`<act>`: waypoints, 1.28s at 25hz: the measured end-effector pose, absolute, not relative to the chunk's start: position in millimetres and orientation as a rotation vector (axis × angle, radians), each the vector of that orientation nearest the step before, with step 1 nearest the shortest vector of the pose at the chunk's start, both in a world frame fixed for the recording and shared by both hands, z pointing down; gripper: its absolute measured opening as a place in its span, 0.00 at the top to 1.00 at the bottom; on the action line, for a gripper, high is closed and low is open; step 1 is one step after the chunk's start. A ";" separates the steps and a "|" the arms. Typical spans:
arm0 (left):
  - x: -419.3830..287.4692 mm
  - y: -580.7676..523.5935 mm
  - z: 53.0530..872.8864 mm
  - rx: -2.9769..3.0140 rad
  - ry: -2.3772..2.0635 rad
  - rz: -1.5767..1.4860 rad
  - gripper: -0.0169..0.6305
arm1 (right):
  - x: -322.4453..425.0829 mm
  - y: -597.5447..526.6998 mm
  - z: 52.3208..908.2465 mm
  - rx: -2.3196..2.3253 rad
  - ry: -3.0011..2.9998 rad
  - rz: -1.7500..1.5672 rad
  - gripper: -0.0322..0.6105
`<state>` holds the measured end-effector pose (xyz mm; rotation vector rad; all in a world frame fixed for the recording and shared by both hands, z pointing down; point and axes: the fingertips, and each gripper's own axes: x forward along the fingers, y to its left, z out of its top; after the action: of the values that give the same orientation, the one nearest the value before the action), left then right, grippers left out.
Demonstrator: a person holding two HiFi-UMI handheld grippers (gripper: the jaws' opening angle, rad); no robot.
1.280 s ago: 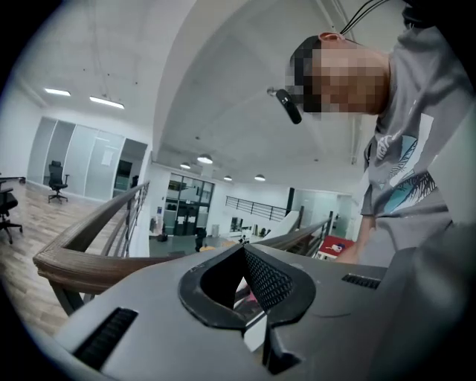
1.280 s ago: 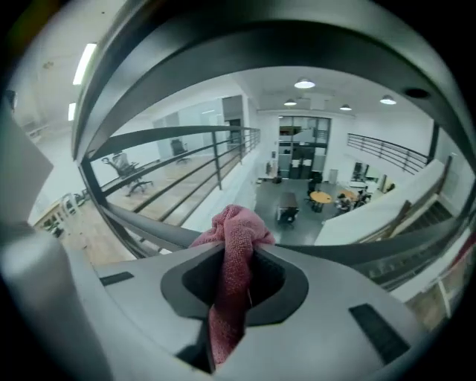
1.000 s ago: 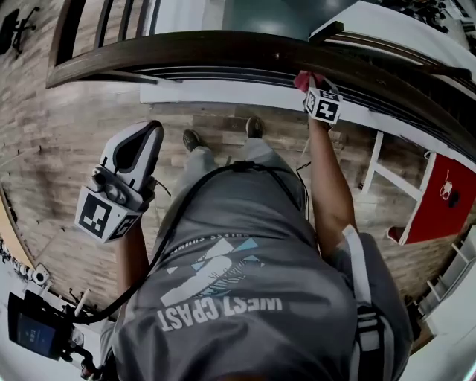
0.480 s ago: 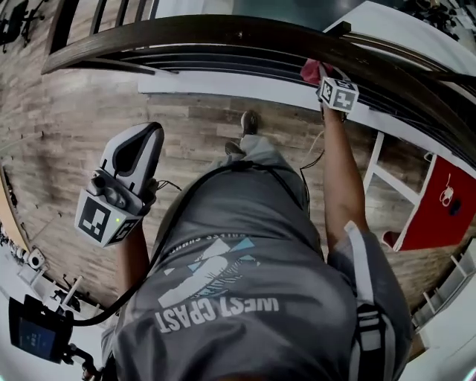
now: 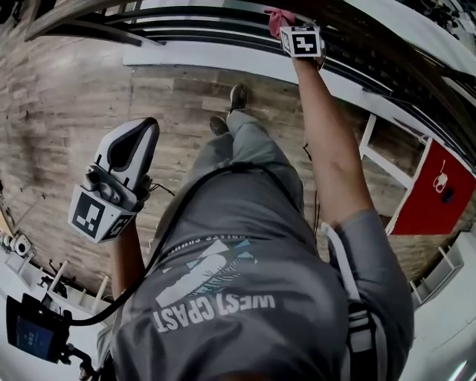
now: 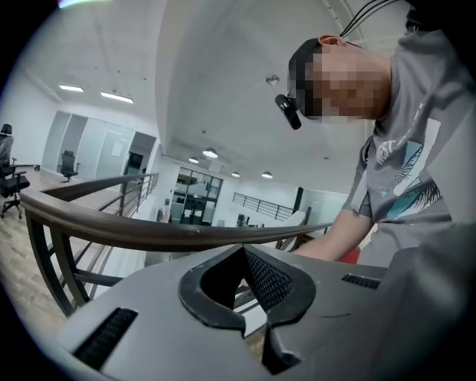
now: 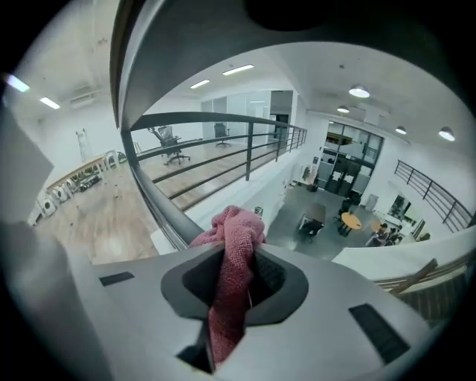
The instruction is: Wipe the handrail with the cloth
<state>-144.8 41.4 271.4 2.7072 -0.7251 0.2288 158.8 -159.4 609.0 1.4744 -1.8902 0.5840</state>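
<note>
The dark wooden handrail (image 5: 59, 18) curves across the top of the head view, above horizontal metal bars. My right gripper (image 5: 291, 28) is stretched out to it at arm's length, shut on a pink cloth (image 5: 278, 18) that rests against the rail. In the right gripper view the pink cloth (image 7: 236, 245) bunches out of the right gripper (image 7: 234, 262), with the handrail (image 7: 158, 199) just behind it. My left gripper (image 5: 141, 130) hangs low at my left side, away from the rail. In the left gripper view the left gripper (image 6: 242, 254) is shut and holds nothing, with the handrail (image 6: 149, 232) ahead.
I stand on a wood-plank floor (image 5: 67, 126) beside the railing. A red panel (image 5: 431, 201) and a white frame (image 5: 381, 165) stand at the right. A screen device (image 5: 33, 335) hangs at the lower left. Beyond the rail lies a lower floor with tables (image 7: 349, 221).
My right arm has reached further out, and the cloth has slid along the handrail toward the top of the view. The left gripper has barely moved.
</note>
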 end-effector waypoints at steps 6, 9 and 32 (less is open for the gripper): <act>-97.2 75.5 255.6 2.727 -0.738 0.194 0.97 | 360.1 -68.2 609.4 1.685 -1.667 0.611 0.87; -62.9 92.3 247.3 2.720 -0.773 0.185 0.97 | 489.1 -2.1 600.7 1.859 -1.455 0.626 0.87; 260.2 111.3 237.7 2.740 -0.557 0.150 0.97 | 695.0 54.1 576.0 1.889 -1.531 0.705 0.87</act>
<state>260.2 111.3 237.7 2.7403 -0.5574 0.1504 695.0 54.1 576.0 1.8893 -1.5307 0.7055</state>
